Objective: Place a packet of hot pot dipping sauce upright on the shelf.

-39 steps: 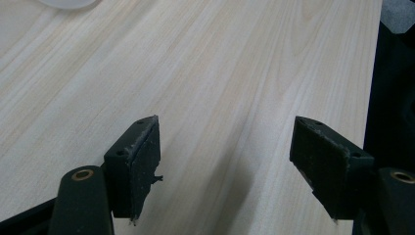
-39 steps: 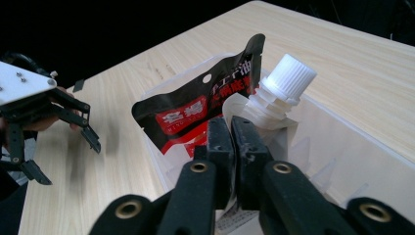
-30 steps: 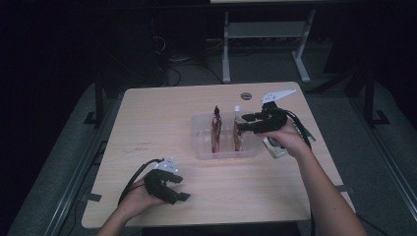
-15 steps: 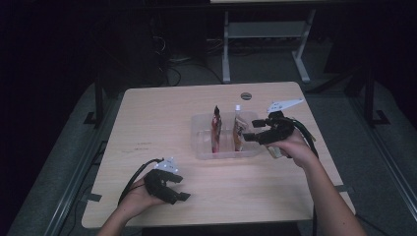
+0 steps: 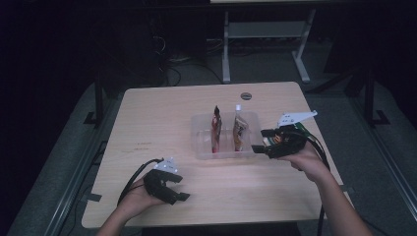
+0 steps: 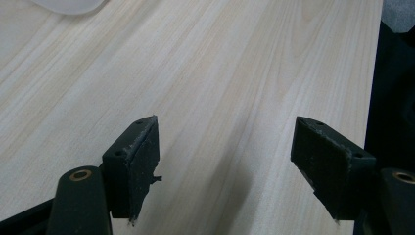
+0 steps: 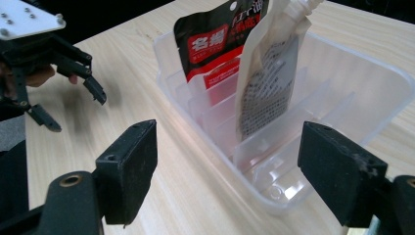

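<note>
A clear plastic bin [image 5: 201, 142] with thin slots sits on my pale wood table [image 5: 147, 118]. Inside it stand a shiny red and black pouch [image 7: 215, 39] with white writing and a tan spout pouch [image 7: 266, 73]. My right gripper [image 5: 259, 140], just beside the bin, has just spread, nothing between. My left gripper [image 5: 179, 191], well apart from the bin, is spread too.

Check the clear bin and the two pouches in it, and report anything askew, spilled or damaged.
Nothing stands out. The red-and-black pouch and the beige spouted pouch stand roughly upright in separate slots of the clear plastic divider bin. No spill shows on the light wooden table.
</note>
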Motion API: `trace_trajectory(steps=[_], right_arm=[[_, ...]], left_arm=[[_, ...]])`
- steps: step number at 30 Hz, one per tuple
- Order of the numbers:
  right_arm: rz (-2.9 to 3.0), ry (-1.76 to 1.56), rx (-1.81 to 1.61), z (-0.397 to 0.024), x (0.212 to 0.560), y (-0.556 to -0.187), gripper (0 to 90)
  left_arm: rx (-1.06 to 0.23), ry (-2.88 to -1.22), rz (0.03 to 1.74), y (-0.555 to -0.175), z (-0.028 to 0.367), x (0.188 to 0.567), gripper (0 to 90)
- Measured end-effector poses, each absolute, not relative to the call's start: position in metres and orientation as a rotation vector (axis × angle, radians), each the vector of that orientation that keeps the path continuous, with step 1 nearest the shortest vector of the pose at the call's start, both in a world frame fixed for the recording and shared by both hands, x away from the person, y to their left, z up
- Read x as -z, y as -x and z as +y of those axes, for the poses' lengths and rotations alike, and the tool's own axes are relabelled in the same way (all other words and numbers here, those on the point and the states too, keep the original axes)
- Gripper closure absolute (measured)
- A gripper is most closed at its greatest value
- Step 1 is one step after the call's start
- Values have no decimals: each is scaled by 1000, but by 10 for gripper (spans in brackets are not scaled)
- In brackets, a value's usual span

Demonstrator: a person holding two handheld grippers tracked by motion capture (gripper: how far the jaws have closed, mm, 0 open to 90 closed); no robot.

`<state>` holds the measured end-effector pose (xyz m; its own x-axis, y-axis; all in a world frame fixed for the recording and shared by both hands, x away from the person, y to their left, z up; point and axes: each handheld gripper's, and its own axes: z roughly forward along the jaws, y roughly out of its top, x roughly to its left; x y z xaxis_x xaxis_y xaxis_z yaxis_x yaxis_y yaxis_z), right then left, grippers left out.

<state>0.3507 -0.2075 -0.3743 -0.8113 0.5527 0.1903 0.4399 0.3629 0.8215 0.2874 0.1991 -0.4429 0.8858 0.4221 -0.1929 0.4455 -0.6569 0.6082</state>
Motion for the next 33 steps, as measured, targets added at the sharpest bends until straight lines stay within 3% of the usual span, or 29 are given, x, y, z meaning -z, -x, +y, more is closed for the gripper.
trace_trajectory(steps=[7,18,22,25,29,33], right_arm=[[2448,-952,-1437,-228,370,-345,219],[2300,-1114,-1376,-267,379,-366,232],[2252,-1189,-1307,-275,390,-378,302],[2235,-1230,-1233,-277,401,-387,437],[2238,-1292,-1113,-274,415,-398,724],[2284,-1294,-978,-271,431,-410,887]], left_arm=[[37,-2368,617,-288,201,443,260],[38,-2367,631,-288,201,441,261],[37,-2368,625,-288,201,442,261],[38,-2371,622,-288,200,442,261],[36,-2367,624,-288,200,442,261],[44,-2372,624,-288,200,442,261]])
